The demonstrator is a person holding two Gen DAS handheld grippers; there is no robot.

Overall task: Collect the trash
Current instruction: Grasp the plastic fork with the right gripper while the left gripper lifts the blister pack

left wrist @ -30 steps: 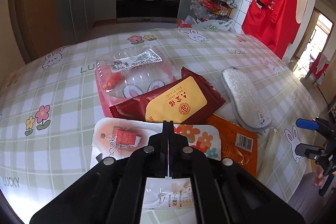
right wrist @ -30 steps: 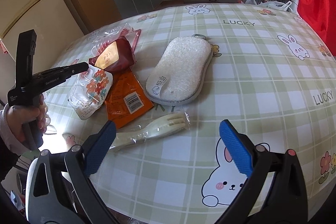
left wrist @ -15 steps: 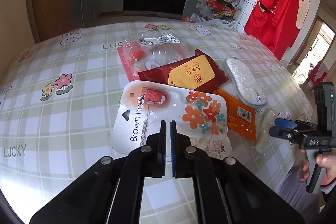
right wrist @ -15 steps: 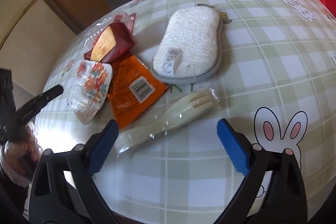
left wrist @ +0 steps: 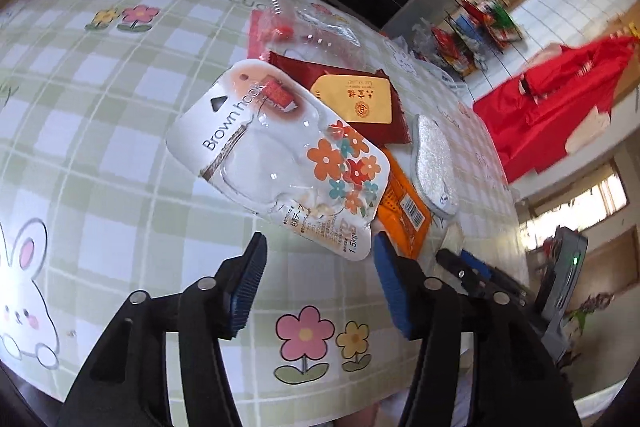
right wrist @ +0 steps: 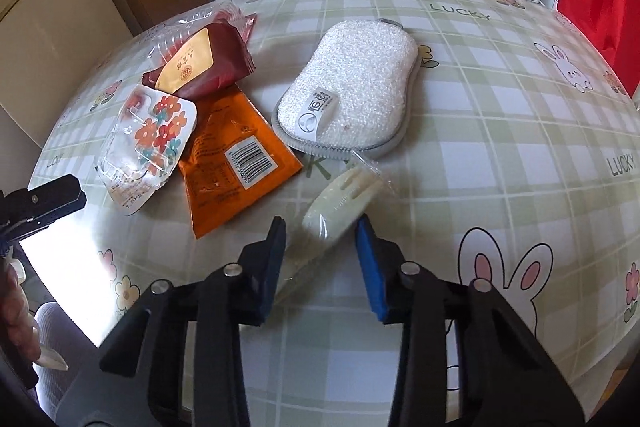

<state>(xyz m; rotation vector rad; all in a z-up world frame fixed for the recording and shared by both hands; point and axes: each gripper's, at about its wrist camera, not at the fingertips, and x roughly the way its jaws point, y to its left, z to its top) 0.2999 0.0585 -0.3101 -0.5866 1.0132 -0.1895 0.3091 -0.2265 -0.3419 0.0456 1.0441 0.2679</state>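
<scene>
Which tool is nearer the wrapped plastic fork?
Right. The right tool straddles the wrapped plastic fork, its jaws just closing in on it. The left tool is over at the flowered hook package, past the orange wrapper.

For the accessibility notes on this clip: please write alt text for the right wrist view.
The right gripper straddles a wrapped plastic fork on a green-checked tablecloth, its jaws just closing, pads not yet pressing. Beyond lie a white scrubbing sponge, an orange packet, a flowered hook package and a maroon wrapper.
</scene>
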